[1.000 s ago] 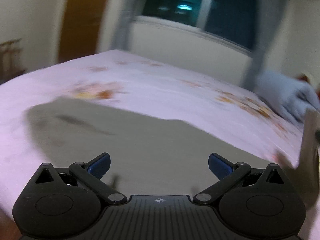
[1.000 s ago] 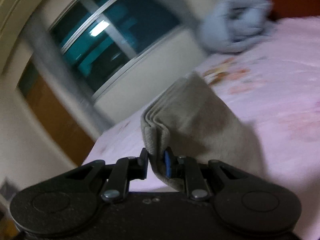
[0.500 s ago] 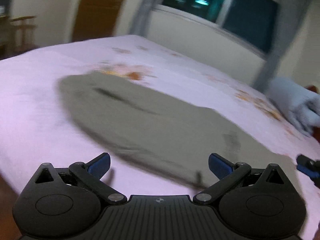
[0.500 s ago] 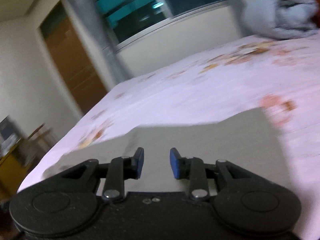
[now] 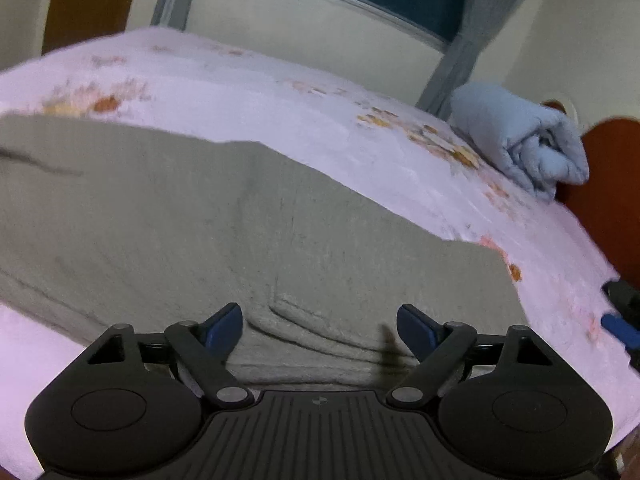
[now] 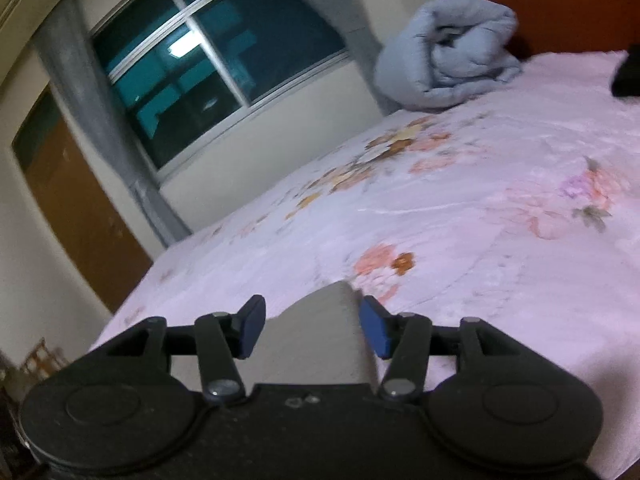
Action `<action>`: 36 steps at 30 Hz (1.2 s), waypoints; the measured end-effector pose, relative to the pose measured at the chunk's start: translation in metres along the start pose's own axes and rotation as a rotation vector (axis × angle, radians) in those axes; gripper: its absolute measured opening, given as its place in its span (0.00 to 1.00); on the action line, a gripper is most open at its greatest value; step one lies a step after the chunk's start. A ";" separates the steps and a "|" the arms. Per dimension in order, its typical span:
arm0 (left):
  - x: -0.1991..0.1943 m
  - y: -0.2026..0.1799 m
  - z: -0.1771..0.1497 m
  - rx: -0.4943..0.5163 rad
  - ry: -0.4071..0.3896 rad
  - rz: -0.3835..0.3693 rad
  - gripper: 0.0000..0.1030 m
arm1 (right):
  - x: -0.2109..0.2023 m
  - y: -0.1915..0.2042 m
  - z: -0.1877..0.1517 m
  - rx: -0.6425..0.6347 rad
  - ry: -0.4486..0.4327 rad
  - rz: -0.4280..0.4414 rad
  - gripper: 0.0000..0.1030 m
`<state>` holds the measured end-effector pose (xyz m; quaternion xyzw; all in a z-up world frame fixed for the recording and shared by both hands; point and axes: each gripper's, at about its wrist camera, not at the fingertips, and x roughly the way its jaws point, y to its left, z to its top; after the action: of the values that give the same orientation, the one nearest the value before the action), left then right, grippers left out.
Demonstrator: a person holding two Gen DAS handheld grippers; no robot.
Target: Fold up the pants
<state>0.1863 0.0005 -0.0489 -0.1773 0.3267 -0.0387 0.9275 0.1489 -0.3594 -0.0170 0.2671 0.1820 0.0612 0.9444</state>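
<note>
Left wrist view: I am holding the left tongs [image 5: 320, 326] over the khaki pants [image 5: 224, 224], which are lying flat across the middle and left of the frame on the pink flowered bed [image 5: 248, 92]. Its jaws are standing wide apart with only cloth beneath them, and they have just been closing a little. At the right edge the right tongs [image 5: 622, 316] are showing partly. A rolled blue quilt [image 5: 524, 144] is sitting at the upper right.

In the right wrist view my right tongs [image 6: 312, 328] have just been opening; a corner of the pants [image 6: 320, 340] is lying between the parted pads without being pinched. The quilt [image 6: 448, 56] is resting at the top, beside a window [image 6: 216, 68].
</note>
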 end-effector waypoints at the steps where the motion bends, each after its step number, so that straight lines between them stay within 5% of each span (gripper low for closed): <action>1: 0.003 0.002 0.000 -0.029 0.000 -0.007 0.82 | 0.003 -0.004 0.001 0.005 -0.003 -0.001 0.48; 3: 0.010 0.006 -0.001 -0.088 0.004 -0.023 0.80 | 0.005 -0.012 0.002 0.039 -0.006 0.008 0.50; 5: 0.013 0.015 -0.002 -0.153 0.007 -0.033 0.59 | 0.004 -0.023 0.002 0.091 -0.004 0.008 0.52; 6: 0.015 0.020 -0.002 -0.186 0.017 -0.037 0.28 | 0.003 -0.028 0.002 0.115 -0.006 0.004 0.53; 7: 0.016 0.026 -0.001 -0.221 0.027 -0.053 0.17 | 0.002 -0.032 0.002 0.137 -0.011 0.000 0.55; 13: -0.007 0.034 0.001 -0.245 -0.041 -0.146 0.16 | 0.001 -0.039 0.001 0.161 -0.014 0.014 0.58; 17: 0.008 0.048 -0.014 -0.251 0.008 -0.072 0.16 | 0.005 -0.033 -0.001 0.135 0.027 0.034 0.58; 21: 0.018 0.052 -0.019 -0.254 0.034 -0.078 0.17 | 0.009 -0.025 -0.001 0.114 0.064 0.061 0.58; 23: 0.018 0.045 -0.017 -0.222 0.032 -0.067 0.20 | 0.012 -0.016 -0.003 0.079 0.090 0.091 0.58; 26: 0.020 0.043 -0.017 -0.215 0.028 -0.065 0.24 | 0.033 -0.013 -0.014 0.210 0.212 0.320 0.61; 29: 0.020 0.043 -0.014 -0.185 0.038 -0.079 0.33 | 0.061 -0.013 -0.032 0.219 0.327 0.228 0.59; 31: 0.016 0.043 -0.009 -0.151 0.053 -0.117 0.62 | 0.075 -0.020 -0.039 0.250 0.388 0.106 0.49; 32: 0.013 0.038 -0.006 -0.121 0.059 -0.126 0.72 | 0.074 -0.019 -0.036 0.248 0.367 0.125 0.52; 33: 0.008 0.034 -0.002 -0.091 0.053 -0.111 0.94 | 0.069 -0.014 -0.032 0.223 0.344 0.134 0.59; 34: 0.000 0.028 0.001 -0.056 0.031 -0.077 1.00 | 0.064 -0.009 -0.028 0.185 0.320 0.134 0.72; 36: -0.010 0.022 0.006 -0.009 -0.001 -0.046 1.00 | 0.052 0.005 -0.023 0.088 0.276 0.130 0.75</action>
<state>0.1811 0.0251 -0.0460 -0.1893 0.3221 -0.0585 0.9257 0.1887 -0.3332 -0.0492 0.3083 0.2948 0.1503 0.8919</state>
